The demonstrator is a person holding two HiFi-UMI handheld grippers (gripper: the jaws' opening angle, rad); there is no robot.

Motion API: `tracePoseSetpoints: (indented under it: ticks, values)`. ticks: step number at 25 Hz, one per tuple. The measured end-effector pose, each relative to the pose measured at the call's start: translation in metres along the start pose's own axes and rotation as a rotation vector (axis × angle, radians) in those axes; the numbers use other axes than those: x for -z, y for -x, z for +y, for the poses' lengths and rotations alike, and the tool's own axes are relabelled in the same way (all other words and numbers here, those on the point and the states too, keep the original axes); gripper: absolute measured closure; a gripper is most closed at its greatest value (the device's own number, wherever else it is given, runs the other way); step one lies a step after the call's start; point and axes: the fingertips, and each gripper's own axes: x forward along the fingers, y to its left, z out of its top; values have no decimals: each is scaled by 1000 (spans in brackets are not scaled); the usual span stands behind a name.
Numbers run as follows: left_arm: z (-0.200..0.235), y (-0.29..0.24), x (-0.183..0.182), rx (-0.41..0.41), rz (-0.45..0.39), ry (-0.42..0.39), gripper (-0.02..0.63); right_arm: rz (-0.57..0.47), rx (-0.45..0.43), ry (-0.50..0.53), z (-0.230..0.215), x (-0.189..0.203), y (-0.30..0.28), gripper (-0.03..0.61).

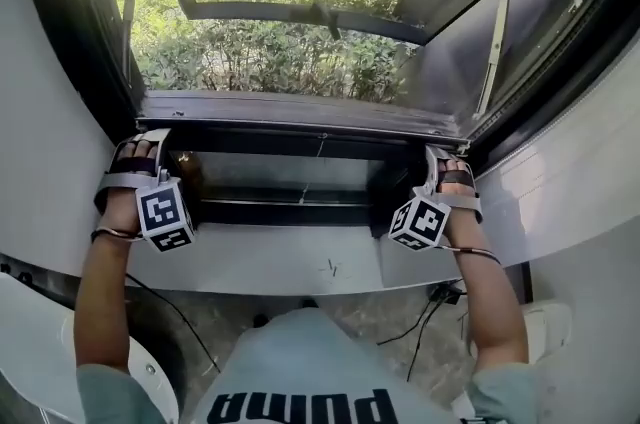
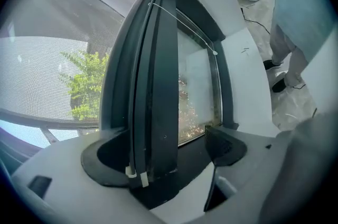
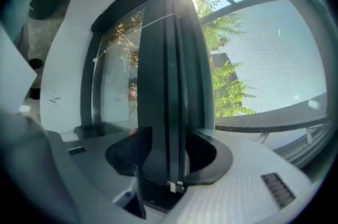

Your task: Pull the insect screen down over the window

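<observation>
- Jaws of the left gripper (image 2: 158, 136) stand wide around the long dark metal pull bar (image 1: 300, 117), with a gap on one side; the right gripper (image 3: 171, 136) appears closed on it.
- The grey mesh insect screen (image 2: 42, 59) hangs nearly down (bar just above the dark bottom frame (image 1: 290, 207)).
- Last stretch, I judge: the next move calls for lowering both ends evenly to seat the bar.

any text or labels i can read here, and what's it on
"PUMA": on the shirt, upside down in the head view.
Left cube and right cube: black square marker patterns only, no words.
Nothing else can be read in any view.
</observation>
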Motion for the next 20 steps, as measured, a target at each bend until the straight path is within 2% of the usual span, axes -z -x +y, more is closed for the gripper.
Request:
tracePoseSetpoints:
  ticks: [3,6,8,10,13,17,20]
  values:
    - [6,-4,1,-32,5,8,179,-38,93,-68,-2,-5,-9,407]
    - [3,-3,-2,-42,-9,37,178,-61,137,-129,-1,-7,-11,407]
    - [4,-1,-3,-51,-24,63,179,-63,132,-103,-3,-6,-12,405]
    - [9,-1,-7,-64,-43,101,179,-51,90,-57,-8,-3,-12,408]
    - [13,-2,-13,-81,-77,159,179,-57,34,-58,-11,0,-10,408]
    - [15,0,-16,-107,-131,225,179,-60,36,-122,-13,2,-4,408]
    - [19,8,-19,-118,-174,337,179,-64,74,-227,-25,7,11,408]
